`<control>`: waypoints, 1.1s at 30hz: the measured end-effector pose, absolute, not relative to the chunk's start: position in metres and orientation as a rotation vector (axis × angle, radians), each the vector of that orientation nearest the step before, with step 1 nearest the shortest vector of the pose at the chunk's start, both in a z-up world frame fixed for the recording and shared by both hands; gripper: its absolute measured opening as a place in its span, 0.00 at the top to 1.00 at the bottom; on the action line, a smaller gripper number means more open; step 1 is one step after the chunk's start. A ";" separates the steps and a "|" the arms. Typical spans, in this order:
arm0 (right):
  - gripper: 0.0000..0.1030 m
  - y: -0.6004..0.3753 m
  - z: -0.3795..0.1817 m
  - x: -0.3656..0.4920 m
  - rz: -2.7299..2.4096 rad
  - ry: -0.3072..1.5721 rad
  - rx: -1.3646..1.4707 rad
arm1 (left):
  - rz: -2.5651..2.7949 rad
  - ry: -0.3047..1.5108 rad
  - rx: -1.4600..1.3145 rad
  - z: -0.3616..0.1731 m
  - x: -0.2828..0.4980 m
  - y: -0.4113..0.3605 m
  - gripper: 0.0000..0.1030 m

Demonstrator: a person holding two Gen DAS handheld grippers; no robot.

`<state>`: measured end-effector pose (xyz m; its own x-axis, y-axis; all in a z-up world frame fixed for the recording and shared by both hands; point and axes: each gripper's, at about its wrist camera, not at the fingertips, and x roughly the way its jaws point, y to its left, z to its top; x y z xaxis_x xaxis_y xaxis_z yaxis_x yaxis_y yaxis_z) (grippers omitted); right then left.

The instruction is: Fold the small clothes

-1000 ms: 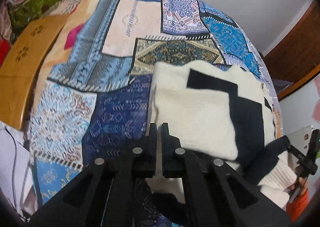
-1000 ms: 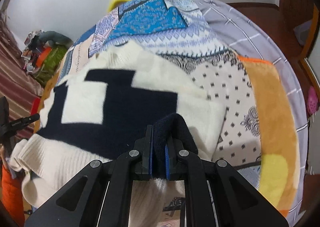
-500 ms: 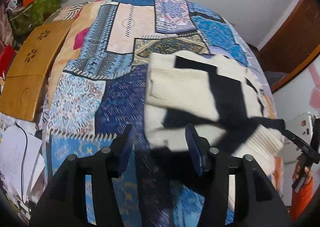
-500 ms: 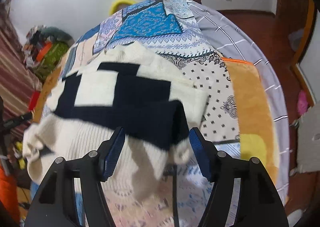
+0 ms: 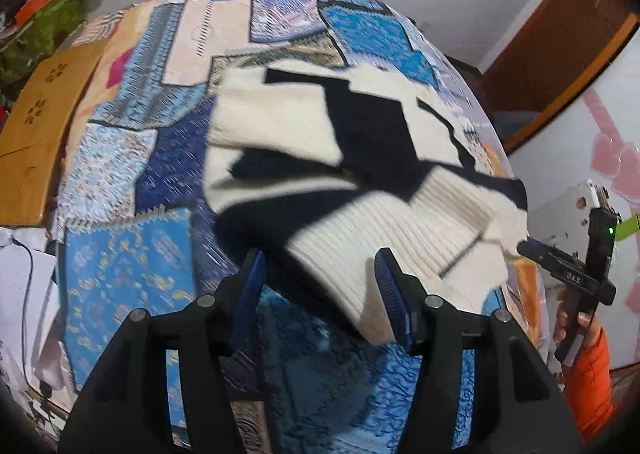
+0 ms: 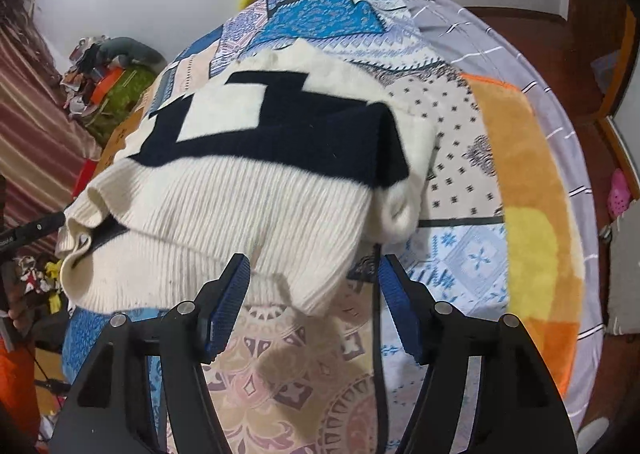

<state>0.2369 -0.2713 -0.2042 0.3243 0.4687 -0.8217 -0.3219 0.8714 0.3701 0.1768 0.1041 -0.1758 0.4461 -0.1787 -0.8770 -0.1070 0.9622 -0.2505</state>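
On the patchwork bed point(image 5: 120, 274), both the left gripper point(image 5: 318, 290) and right gripper point(image 6: 314, 302) gaped empty over the sweater point(image 6: 240, 182); its loose fold could flop open

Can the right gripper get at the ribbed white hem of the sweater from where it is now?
Probably yes. The right gripper is open, and the ribbed white hem of the sweater lies just ahead of its fingertips on the patchwork bedspread, with nothing between them.
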 end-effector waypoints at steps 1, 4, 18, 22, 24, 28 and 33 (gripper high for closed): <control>0.39 -0.269 -0.206 0.236 0.537 1.128 0.155 | -0.049 1.119 -0.288 -0.178 0.176 0.102 0.46; 0.40 -0.264 -0.209 0.234 0.557 1.118 0.165 | -0.058 1.139 -0.311 -0.186 0.174 0.097 0.46; 0.92 -0.266 -0.212 0.244 0.553 1.110 0.215 | -0.135 1.090 -0.305 -0.183 0.183 0.078 0.92; 0.93 -0.267 -0.196 0.247 0.572 1.057 0.208 | -0.109 1.026 -0.327 -0.165 0.188 0.091 0.93; 0.93 -0.267 -0.183 0.254 0.582 1.027 0.208 | -0.101 0.995 -0.349 -0.154 0.195 0.103 0.93; 0.93 -0.262 -0.147 0.273 0.587 0.944 0.173 | -0.041 0.933 -0.325 -0.135 0.214 0.120 0.94; 0.93 -0.252 -0.123 0.303 0.559 0.882 0.135 | 0.027 0.904 -0.322 -0.129 0.247 0.141 0.94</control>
<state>0.3030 -0.2517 -0.1227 0.5037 0.5152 -0.6934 -0.4070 0.8496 0.3356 0.2473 0.1406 -0.1292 0.6214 -0.1116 -0.7755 -0.1580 0.9516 -0.2636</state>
